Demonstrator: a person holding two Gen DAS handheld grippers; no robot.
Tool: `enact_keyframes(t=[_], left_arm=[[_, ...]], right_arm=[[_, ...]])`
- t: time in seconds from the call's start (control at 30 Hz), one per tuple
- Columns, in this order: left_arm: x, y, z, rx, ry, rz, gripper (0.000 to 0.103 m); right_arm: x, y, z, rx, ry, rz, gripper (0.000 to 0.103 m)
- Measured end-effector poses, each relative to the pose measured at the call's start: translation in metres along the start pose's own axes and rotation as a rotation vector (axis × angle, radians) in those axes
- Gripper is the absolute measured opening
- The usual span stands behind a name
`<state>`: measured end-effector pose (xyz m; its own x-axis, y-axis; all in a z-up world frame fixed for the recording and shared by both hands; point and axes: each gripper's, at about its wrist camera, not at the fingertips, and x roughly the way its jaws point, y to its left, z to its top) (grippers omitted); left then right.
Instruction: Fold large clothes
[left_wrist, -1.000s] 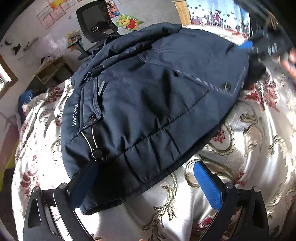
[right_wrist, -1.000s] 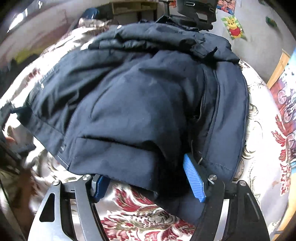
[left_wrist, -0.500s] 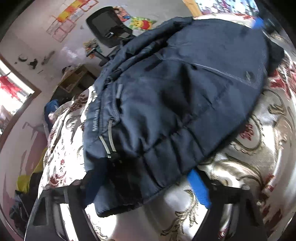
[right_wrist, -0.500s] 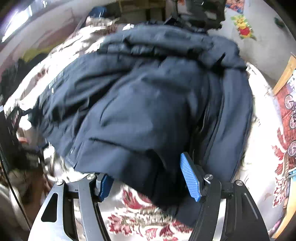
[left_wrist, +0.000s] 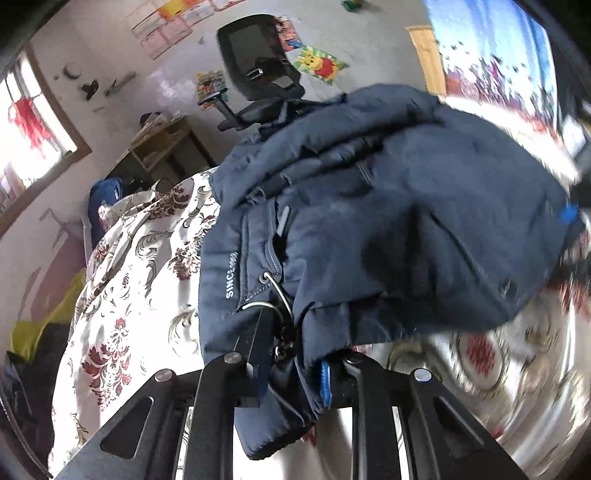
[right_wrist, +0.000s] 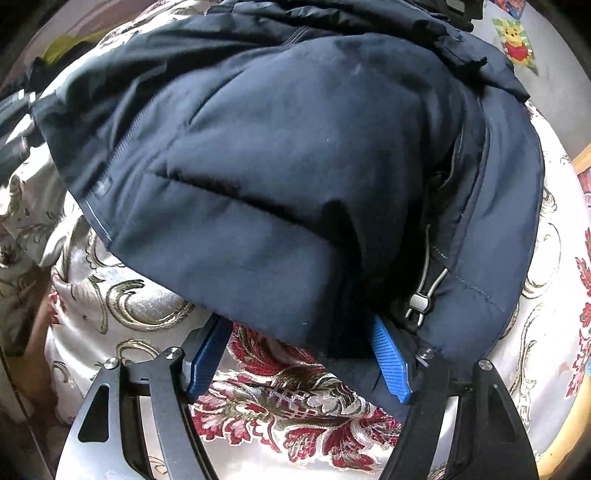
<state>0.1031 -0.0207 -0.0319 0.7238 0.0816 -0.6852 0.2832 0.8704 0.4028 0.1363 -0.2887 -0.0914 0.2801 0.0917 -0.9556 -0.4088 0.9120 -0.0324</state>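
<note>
So the navy padded jacket (left_wrist: 388, 221) is spread on the floral bedspread (left_wrist: 140, 280); its hem corner has just been pinched by the left gripper (left_wrist: 295, 373), while the right gripper (right_wrist: 299, 354) jaws are kept spread around the opposite hem.

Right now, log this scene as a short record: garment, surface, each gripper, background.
garment: dark navy padded jacket, bunched, with a drawcord and toggle at its hem
surface: floral satin bedspread, cream with red and gold pattern
left gripper: jaws have just been closing, now clamped on the jacket's hem corner beside the drawcord
right gripper: jaws wide apart around the jacket's lower edge, pads not pressing the cloth
background: black office chair and cartoon bear poster on the wall
</note>
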Motion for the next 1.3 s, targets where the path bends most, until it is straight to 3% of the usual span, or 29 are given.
enact_keyframes(t=[0.23,0.47,0.7,0.8,0.87,1.07,1.3], left_arm=[[-0.009,0.024,0.040,-0.085,-0.007,-0.043,0.018],[-0.018,0.032,0.057,-0.098,-0.041,-0.047,0.018],[-0.023,0.034,0.050,-0.109,-0.062,-0.046,0.017],[-0.030,0.038,0.047,-0.136,-0.086,-0.036,0.016],[-0.037,0.043,0.045,-0.156,-0.101,-0.037,0.011],[-0.064,0.053,0.041,-0.168,-0.139,-0.024,0.011],[-0.103,0.069,0.044,-0.179,-0.192,-0.016,0.011]], right_arm=[[-0.001,0.013,0.001,-0.046,-0.031,-0.021,0.069],[-0.002,0.026,0.001,-0.073,-0.097,-0.186,0.066],[-0.046,0.003,-0.001,0.043,-0.266,-0.187,0.016],[-0.072,-0.007,-0.010,0.103,-0.361,-0.202,0.007],[-0.089,-0.006,-0.013,0.127,-0.428,-0.217,0.006],[-0.142,0.000,-0.014,0.161,-0.608,-0.259,0.004],[-0.195,0.009,-0.020,0.137,-0.705,-0.277,0.004]])
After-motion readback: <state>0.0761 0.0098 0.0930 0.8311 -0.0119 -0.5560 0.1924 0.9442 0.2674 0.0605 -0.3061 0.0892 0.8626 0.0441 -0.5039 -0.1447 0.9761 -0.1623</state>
